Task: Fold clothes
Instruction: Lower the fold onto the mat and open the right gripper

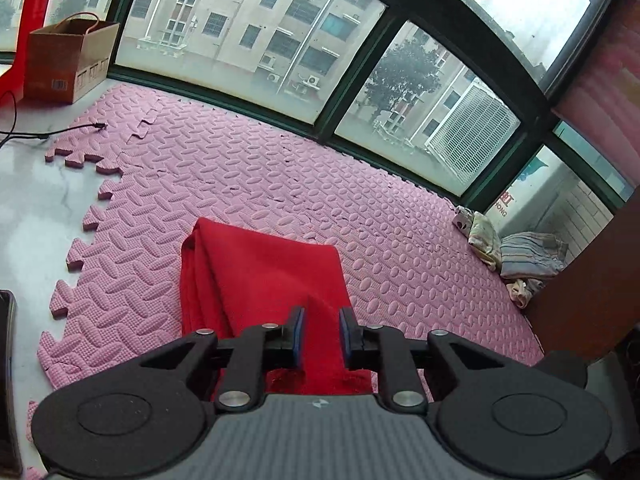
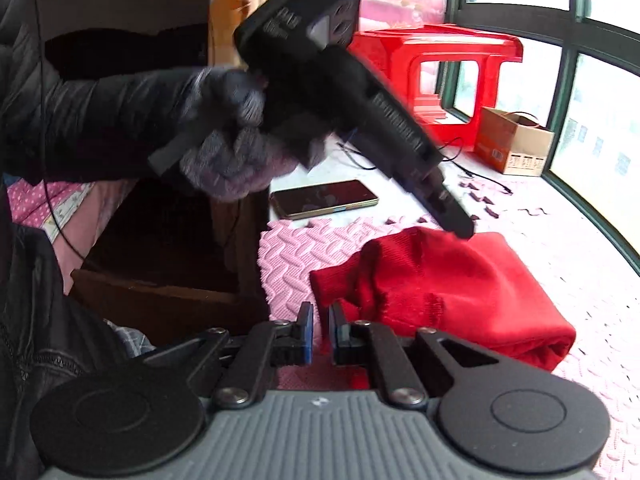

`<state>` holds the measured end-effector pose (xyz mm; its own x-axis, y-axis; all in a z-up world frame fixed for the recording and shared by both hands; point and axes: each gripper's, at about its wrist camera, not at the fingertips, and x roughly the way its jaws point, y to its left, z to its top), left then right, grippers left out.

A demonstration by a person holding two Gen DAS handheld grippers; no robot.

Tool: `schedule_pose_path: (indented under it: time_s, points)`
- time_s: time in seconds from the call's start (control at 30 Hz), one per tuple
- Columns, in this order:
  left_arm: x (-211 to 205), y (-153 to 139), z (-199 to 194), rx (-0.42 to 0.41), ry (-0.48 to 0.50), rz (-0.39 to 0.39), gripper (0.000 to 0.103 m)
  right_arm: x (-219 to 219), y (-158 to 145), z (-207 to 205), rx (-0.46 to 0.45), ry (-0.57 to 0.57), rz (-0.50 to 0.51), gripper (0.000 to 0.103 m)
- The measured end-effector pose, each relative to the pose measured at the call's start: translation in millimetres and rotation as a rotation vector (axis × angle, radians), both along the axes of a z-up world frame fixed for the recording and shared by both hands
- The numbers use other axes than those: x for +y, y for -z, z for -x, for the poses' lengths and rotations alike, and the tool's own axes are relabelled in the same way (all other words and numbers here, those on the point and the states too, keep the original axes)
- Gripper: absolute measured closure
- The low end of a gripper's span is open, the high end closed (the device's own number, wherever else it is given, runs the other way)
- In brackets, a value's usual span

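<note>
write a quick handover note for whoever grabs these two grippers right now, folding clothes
Left gripper: jaws slightly apart, red garment between them; grip unclear.
Right gripper: shut on the garment's near edge.
The garment lies folded into a strip on the pink foam mat.
Other clothes sit bunched in the mat's far corner, not yet folded.
Left: finish the red fold, then that pile.

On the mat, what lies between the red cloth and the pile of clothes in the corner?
Nothing: in the left wrist view only bare pink mat lies between the red cloth and the pile of clothes.
</note>
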<state>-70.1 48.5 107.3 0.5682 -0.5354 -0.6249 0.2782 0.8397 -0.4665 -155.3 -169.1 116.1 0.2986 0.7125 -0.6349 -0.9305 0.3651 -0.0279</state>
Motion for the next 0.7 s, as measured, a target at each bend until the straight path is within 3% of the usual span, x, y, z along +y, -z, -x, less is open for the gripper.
schedule_pose_path:
  time_s: [0.23,0.47,0.57,0.7]
  points:
    - [13,19,17,0.054,0.027,0.005,0.082,1,-9,-67,-0.027,0.237,-0.005,0.09]
    - [18,20,25,0.054,0.047,0.023,0.08,30,27,-142,0.067,0.354,0.003,0.088]
    - [21,15,27,0.041,0.049,0.037,0.075,35,44,-146,0.112,0.33,0.042,0.087]
    - [22,0,27,-0.014,0.033,0.039,0.061,30,43,-117,0.149,0.244,0.025,0.087]
